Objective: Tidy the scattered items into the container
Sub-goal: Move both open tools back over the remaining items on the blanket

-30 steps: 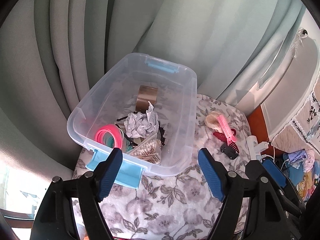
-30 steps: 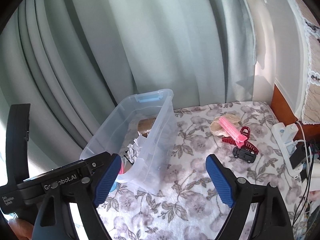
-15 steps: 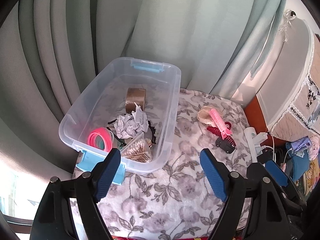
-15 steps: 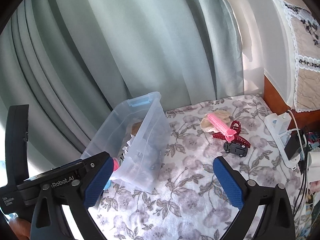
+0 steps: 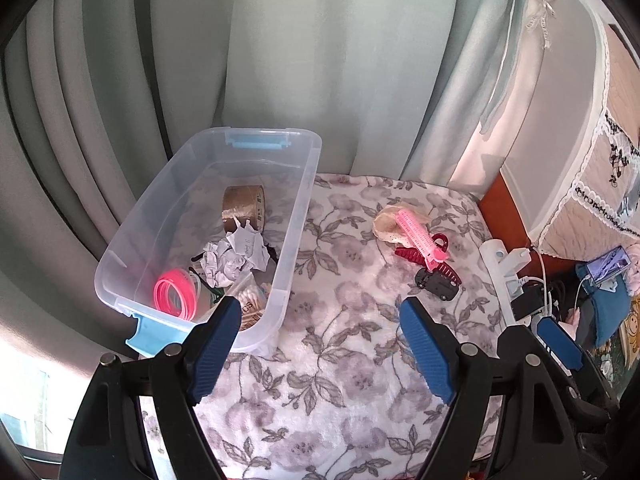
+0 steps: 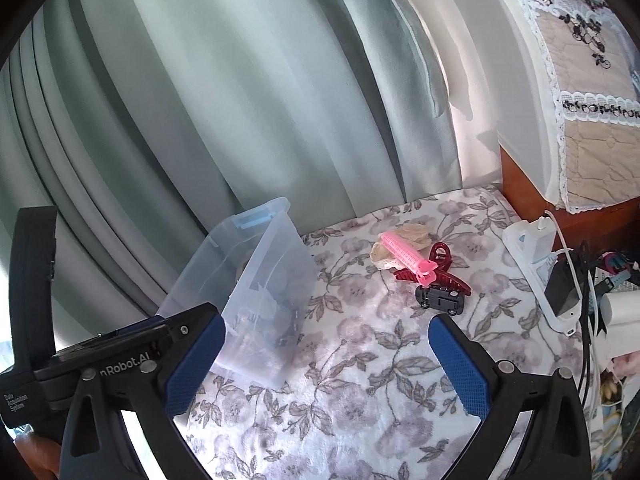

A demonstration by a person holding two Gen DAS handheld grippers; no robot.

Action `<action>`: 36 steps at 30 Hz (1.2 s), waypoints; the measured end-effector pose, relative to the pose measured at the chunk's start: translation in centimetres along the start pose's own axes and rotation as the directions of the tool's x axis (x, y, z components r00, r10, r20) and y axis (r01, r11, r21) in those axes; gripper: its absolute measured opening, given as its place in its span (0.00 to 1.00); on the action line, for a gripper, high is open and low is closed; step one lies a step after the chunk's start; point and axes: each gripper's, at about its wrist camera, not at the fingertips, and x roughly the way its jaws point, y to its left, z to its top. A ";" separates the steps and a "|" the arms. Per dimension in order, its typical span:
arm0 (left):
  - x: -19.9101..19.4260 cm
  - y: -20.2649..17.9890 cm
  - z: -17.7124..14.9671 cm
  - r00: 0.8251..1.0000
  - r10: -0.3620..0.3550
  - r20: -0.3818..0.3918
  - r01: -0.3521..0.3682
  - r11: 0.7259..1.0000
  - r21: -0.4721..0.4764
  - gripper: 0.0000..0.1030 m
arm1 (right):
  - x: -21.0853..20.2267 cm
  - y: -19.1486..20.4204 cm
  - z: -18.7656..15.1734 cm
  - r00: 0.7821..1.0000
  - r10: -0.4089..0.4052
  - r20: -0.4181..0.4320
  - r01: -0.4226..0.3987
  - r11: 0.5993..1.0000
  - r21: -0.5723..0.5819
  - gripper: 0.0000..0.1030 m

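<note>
A clear plastic bin [image 5: 304, 200] with blue latches stands at the left on a floral blanket. It holds a brown tape roll [image 5: 243, 208], crumpled paper [image 5: 232, 256], pink rings [image 5: 176, 294] and a cotton swab box [image 5: 250, 306]. To its right lie a pink hair roller [image 5: 418, 234] on a beige puff [image 5: 386, 222], a dark red claw clip [image 5: 424, 258] and a black toy car [image 5: 436, 282]. My left gripper [image 5: 320, 320] hangs open and empty over the blanket, beside the bin's near corner. My right gripper [image 6: 326, 332] is wide open and empty, short of the toy car [image 6: 440, 298] and the roller [image 6: 404, 254].
A white power strip [image 5: 504, 268] with plugs and cables lies along the blanket's right edge, with a phone [image 5: 608, 266] beyond it. Grey-green curtains hang close behind the bin. A wooden headboard with a lace cover [image 6: 592, 140] stands at the far right.
Both grippers have drawn back from the bin and shifted right, so the bin looks smaller and the scattered items sit nearer the middle. The right gripper's jaws have widened.
</note>
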 end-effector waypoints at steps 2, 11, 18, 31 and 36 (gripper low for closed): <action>0.1 -0.8 0.0 1.000 -0.006 0.006 0.005 1.000 0.013 0.80 | -0.3 -0.7 0.0 1.000 -0.004 0.006 0.004 1.000 0.010 1.00; 1.7 -4.1 0.3 1.000 -0.023 -0.001 0.023 0.997 0.072 0.80 | -0.6 -3.8 0.0 0.999 -0.040 0.025 0.039 0.998 0.046 1.00; 4.0 -5.8 0.6 0.998 -0.056 -0.021 0.058 0.993 0.099 0.80 | 0.1 -5.8 0.0 0.996 -0.081 0.032 0.079 0.995 0.062 1.00; 8.7 -7.5 1.0 0.994 -0.103 -0.025 0.106 0.984 0.146 0.80 | 3.4 -8.8 -0.1 0.991 -0.130 0.015 0.129 0.988 0.086 1.00; 10.5 -8.0 1.2 0.991 -0.130 -0.033 0.133 0.978 0.160 0.80 | 4.6 -9.8 -0.2 0.988 -0.154 0.003 0.153 0.984 0.090 1.00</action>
